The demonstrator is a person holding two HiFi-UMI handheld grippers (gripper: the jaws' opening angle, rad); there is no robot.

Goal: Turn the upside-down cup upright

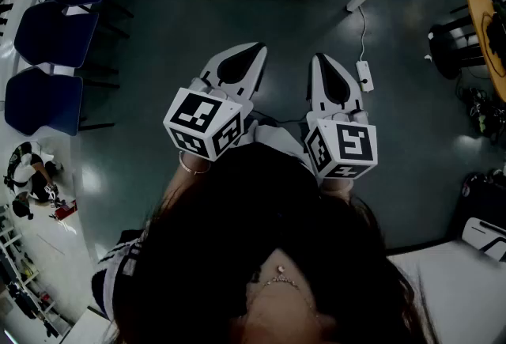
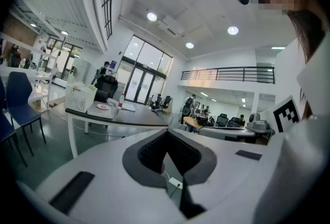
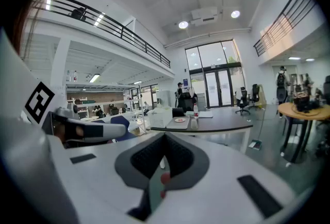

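Head view — steeply down at floor (image 1: 269, 10).

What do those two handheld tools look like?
The left gripper and right gripper are white shells tapering to fingers with dark ribbed pads; each carries a cube of black-and-white square markers. A thin bracelet sits on the left wrist.

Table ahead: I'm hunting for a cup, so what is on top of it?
On the table stand a white basket, a plate and a bottle. Whatever lies behind the basket is covered, and anything smaller is too far off to make out.
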